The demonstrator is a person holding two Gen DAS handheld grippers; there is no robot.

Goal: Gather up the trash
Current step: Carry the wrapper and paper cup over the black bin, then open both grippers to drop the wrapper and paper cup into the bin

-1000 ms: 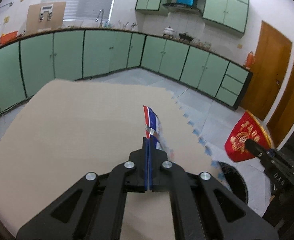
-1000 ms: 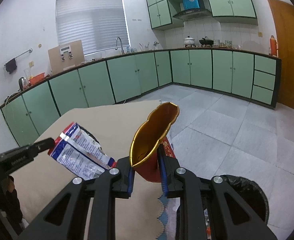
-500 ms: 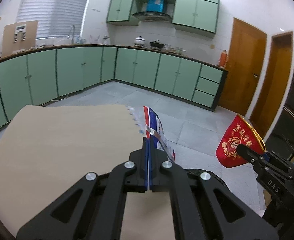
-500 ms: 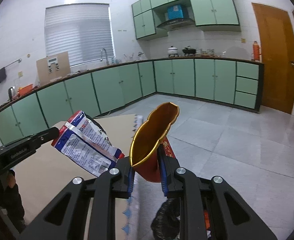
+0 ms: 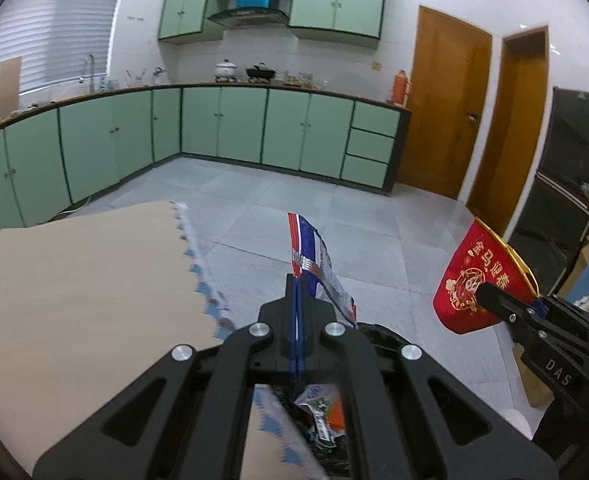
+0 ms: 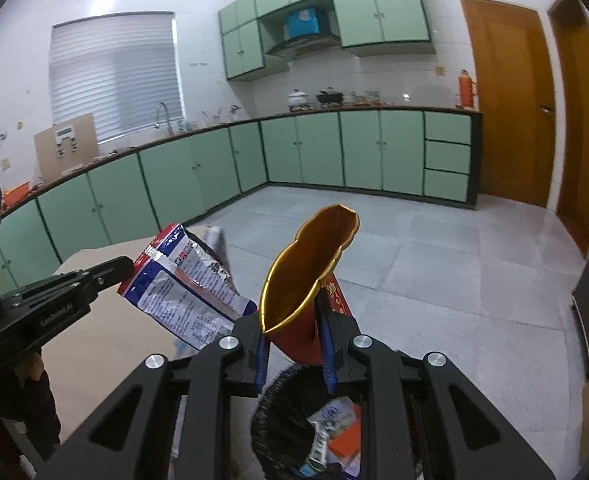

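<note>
— While the left gripper (image 5: 299,280) is clenched flat on the blue, red and white wrapper (image 6: 186,280), what does the right one carry?
— The right gripper (image 6: 292,320) is grasping a red and gold paper cone (image 6: 306,264), mouth upward.
— Where is the bin?
— A black-lined trash bin (image 6: 286,400) sits right below both grippers, with packets already inside. Beside it, the beige table (image 5: 74,280) ends in a blue scalloped edge.

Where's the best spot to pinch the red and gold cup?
Probably across its red lower body, as the right gripper does now: the cup is narrow there and flares to a wavy gold rim. Come from its base end, one jaw on each side.
</note>
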